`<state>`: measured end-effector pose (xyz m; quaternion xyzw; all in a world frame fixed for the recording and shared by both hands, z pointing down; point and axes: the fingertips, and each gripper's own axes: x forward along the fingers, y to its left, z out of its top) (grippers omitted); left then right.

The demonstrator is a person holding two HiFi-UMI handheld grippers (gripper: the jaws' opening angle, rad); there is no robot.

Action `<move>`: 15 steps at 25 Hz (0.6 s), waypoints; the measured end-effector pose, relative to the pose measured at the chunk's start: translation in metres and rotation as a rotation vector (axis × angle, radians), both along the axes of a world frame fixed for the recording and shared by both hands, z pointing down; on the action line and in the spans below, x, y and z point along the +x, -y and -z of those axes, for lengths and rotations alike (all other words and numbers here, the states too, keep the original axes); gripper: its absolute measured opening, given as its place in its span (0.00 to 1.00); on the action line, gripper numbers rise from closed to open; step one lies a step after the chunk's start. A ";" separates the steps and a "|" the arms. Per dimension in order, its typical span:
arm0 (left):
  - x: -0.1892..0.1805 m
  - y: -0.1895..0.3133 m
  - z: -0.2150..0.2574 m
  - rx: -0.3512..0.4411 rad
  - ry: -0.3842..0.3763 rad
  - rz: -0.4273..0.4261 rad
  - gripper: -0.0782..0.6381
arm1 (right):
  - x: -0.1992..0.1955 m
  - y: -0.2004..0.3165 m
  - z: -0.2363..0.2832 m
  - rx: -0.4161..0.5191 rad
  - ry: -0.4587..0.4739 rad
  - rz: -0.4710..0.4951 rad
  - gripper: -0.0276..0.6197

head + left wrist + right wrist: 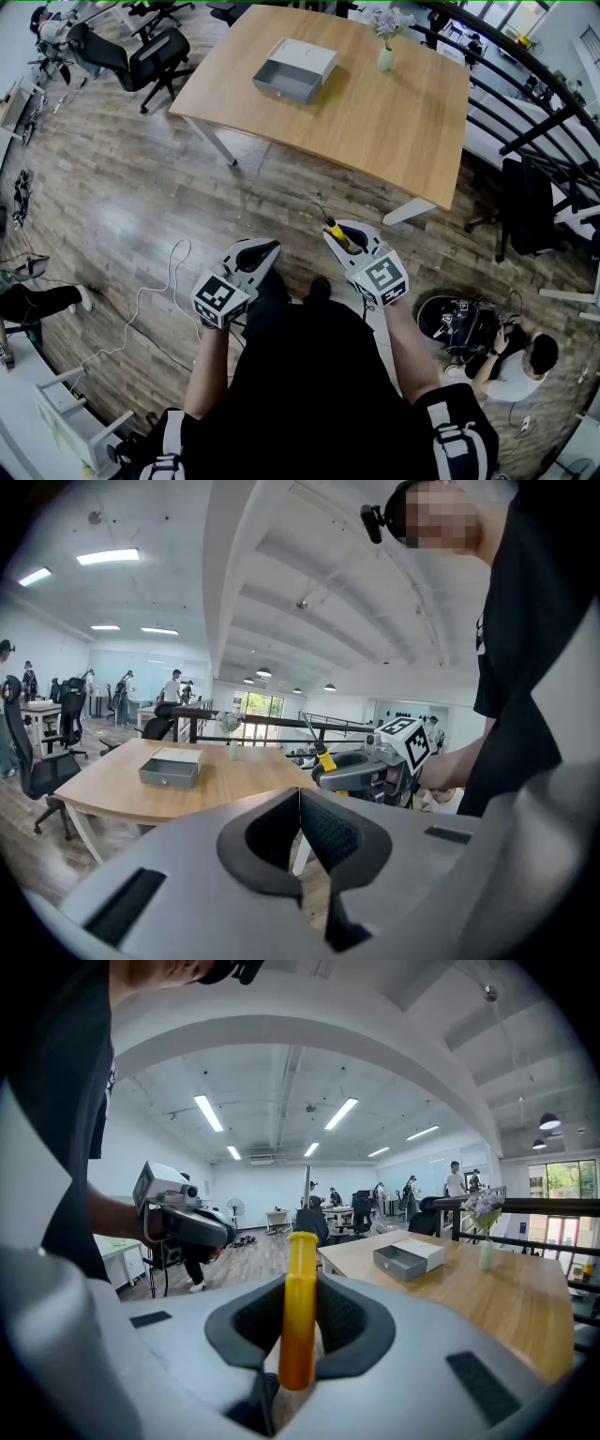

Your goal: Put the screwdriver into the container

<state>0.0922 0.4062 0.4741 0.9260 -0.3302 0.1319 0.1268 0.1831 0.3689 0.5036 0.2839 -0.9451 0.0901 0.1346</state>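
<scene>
My remote feed shows an open-plan office with a grey-brown plank floor (pixel 122 216), where a pale wooden surface (pixel 394 122) on white legs stands at 12 o'clock. Black swivel chairs (pixel 141 56) crowd 10 o'clock, and a black railing (pixel 530 103) runs along 2 o'clock. A white cable (pixel 141 292) snakes over the boards at 9 o'clock. Strip lights (pixel 208 1112) glow under white ceiling beams (pixel 281 574), and daylight enters through far windows (pixel 258 705).

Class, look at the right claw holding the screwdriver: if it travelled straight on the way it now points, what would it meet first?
The right claw, gripping the screwdriver, would probably reach the wooden table first, near its closest edge; depth is unclear.
</scene>
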 end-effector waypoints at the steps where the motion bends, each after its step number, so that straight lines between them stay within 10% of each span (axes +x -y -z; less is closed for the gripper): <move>1: 0.003 0.000 0.002 0.002 0.000 0.001 0.14 | 0.002 -0.002 0.000 0.001 -0.001 0.001 0.17; 15: 0.013 -0.006 0.001 0.034 0.001 -0.046 0.14 | 0.007 -0.010 0.004 -0.004 0.026 -0.019 0.17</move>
